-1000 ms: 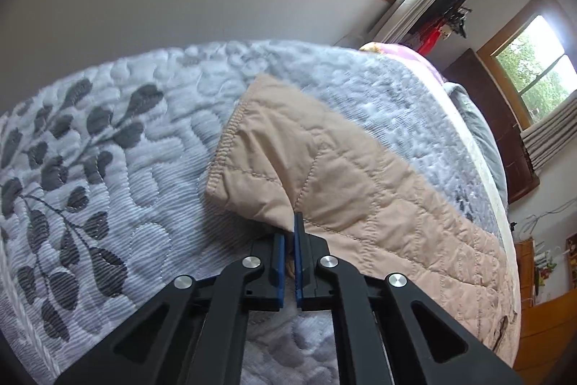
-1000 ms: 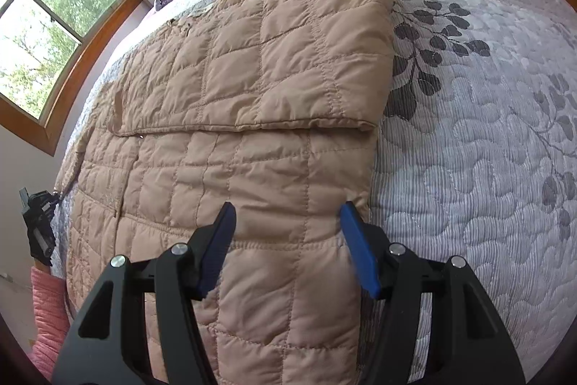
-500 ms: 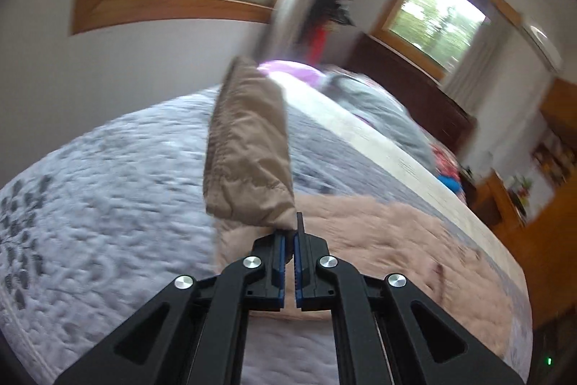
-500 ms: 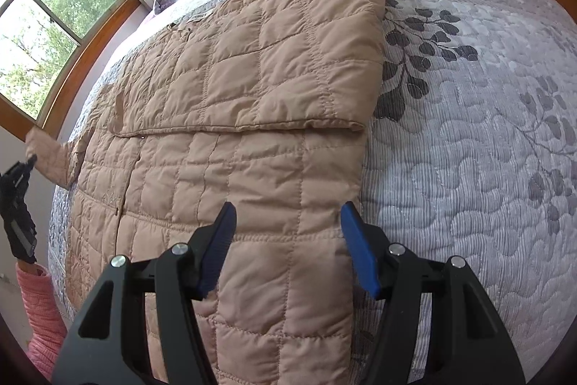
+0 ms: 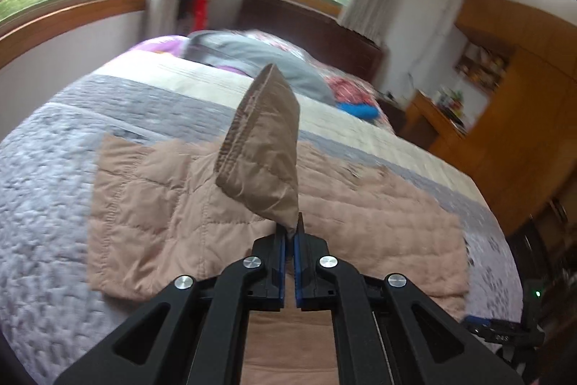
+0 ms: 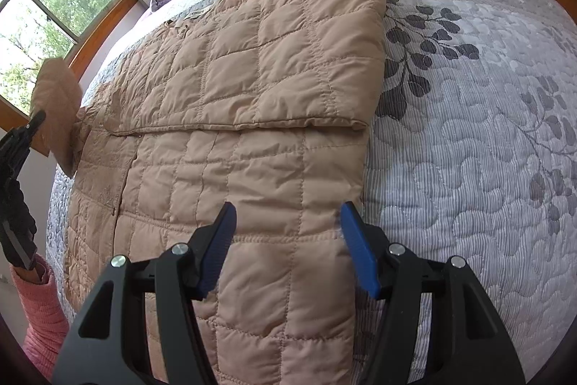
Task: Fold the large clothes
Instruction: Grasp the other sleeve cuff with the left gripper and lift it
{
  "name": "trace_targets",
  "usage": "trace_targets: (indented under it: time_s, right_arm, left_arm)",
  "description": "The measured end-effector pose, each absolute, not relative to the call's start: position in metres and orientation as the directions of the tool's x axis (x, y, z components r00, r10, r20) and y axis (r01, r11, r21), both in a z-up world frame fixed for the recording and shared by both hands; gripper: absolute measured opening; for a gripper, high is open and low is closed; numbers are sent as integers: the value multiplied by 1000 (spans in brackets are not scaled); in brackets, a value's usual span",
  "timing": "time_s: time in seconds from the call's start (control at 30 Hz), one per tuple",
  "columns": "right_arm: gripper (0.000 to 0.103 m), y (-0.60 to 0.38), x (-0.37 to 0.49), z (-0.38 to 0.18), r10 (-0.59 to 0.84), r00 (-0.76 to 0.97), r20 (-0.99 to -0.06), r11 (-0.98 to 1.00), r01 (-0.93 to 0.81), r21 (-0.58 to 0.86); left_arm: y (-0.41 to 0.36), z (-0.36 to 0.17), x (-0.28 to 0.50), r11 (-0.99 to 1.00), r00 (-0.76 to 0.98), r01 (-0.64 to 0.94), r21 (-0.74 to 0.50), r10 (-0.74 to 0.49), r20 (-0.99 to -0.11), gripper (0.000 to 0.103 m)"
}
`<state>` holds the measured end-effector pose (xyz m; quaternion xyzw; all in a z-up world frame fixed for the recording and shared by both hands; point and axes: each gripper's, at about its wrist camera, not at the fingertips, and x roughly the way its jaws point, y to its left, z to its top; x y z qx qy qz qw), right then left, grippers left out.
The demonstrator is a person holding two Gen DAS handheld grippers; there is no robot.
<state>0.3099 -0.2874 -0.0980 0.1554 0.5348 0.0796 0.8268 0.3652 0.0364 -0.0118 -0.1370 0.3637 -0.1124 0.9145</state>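
Jacket (image 6: pixel 252 118): tan quilted, spread flat on the bed (image 6: pixel 487 132), one sleeve already folded across its top.
Left tongs (image 5: pixel 288 233): clamped on the other sleeve's cuff (image 5: pixel 263 147), lifted clear so it can swing over the body.
Right tongs (image 6: pixel 285 240): apart, empty, low over the jacket's near edge, probably ready to steady it.
Risk: slick padding may slide.

Left gripper (image 5: pixel 288 233) clamped, raised; right gripper (image 6: pixel 288 233) spread.
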Motion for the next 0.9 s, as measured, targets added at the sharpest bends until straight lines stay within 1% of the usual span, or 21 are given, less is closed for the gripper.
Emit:
trace_targets:
  time_s: [0.23, 0.37, 0.4, 0.47, 0.53, 0.6, 0.63, 0.7, 0.77, 0.87, 0.9]
  right_arm:
    - [60, -288, 311, -99, 295, 409, -863, 940, 40, 340]
    - [60, -288, 313, -100, 296, 404, -865, 939, 42, 340]
    - [60, -288, 313, -100, 295, 403, -866, 940, 42, 340]
    - [60, -288, 313, -101, 293, 402, -868, 940, 43, 337]
    - [60, -287, 313, -100, 288, 402, -869, 942, 43, 332]
    - [60, -285, 313, -98, 282, 404, -870, 944, 45, 327]
    - [60, -284, 313, -96, 283, 405, -869, 944, 44, 327]
    - [60, -278, 312, -90, 291, 412, -863, 944, 25, 330]
    - [60, -271, 314, -83, 301, 417, -858, 943, 5, 333]
    - [60, -254, 322, -73, 345, 415, -842, 931, -36, 364]
    - [60, -245, 327, -69, 363, 410, -837, 926, -54, 375]
  left_arm:
    - [-12, -55, 390, 936, 607, 129, -329, -337, -720, 3]
    - [-17, -89, 400, 931, 524, 137, -337, -357, -774, 5]
    - [-15, -93, 400, 929, 510, 143, -342, -365, -779, 9]
    - [-16, -94, 395, 916, 491, 162, -366, -397, -776, 22]
    - [-15, -89, 386, 881, 471, 219, -421, -473, -745, 46]
    - [-10, -78, 374, 848, 460, 266, -458, -529, -713, 56]
    - [-5, -72, 366, 827, 456, 293, -479, -561, -690, 57]
    - [9, -60, 355, 809, 466, 309, -499, -587, -663, 58]
    - [22, -54, 353, 831, 494, 279, -482, -554, -670, 58]
    - [49, -53, 360, 926, 556, 154, -344, -369, -745, 58]
    - [60, -58, 366, 958, 564, 85, -274, -272, -780, 57]
